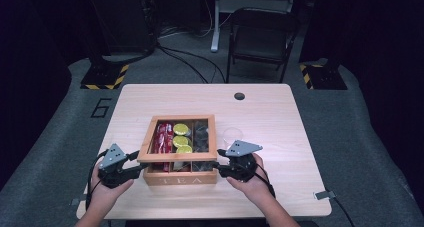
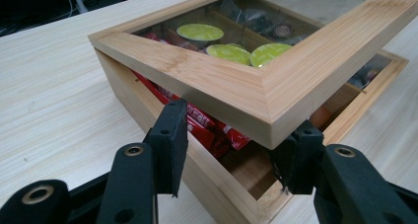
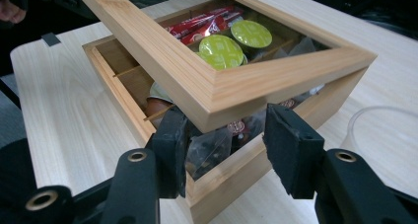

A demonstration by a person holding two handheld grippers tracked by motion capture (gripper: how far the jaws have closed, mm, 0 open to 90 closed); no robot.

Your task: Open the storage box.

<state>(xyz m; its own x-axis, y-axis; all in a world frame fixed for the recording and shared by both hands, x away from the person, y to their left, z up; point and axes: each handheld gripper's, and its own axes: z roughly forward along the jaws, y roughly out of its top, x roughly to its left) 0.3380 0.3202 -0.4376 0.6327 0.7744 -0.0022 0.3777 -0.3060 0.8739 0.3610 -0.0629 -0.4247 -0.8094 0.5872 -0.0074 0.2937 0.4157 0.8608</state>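
**Mia:** While the lid (image 1: 176, 138) is tipped up, where is the tea box (image 1: 180, 178)?

**Ben:** It sits on the table (image 1: 280, 122), low in the middle of the high view. It is made of wood and says TEA on the front. The lid has a wood frame with a see-through window.

**Mia:** What is inside?

**Ben:** Red packets (image 1: 162, 139) fill the left part. Yellow-green round pods (image 1: 181, 129) lie in the middle part. Dark wrapped bags (image 1: 201, 137) are in the right part.

**Mia:** What is the left gripper (image 1: 139, 163) doing?

**Ben:** It is at the front left corner of the box. In the left gripper view its jaws stand on both sides of the lid corner (image 2: 268, 103), right under it. They are close to the wood, but I cannot tell if they squeeze it.

**Mia:** And the right gripper (image 1: 218, 158)?

**Ben:** It is at the front right corner. In the right gripper view its jaws are spread apart, with the lid corner (image 3: 217, 98) just above and between them. The pads do not press on the wood.

**Mia:** Anything else on the table?

**Ben:** A clear round thing (image 1: 233, 135) lies just right of the box. A dark hole (image 1: 239, 96) is near the table's far edge.
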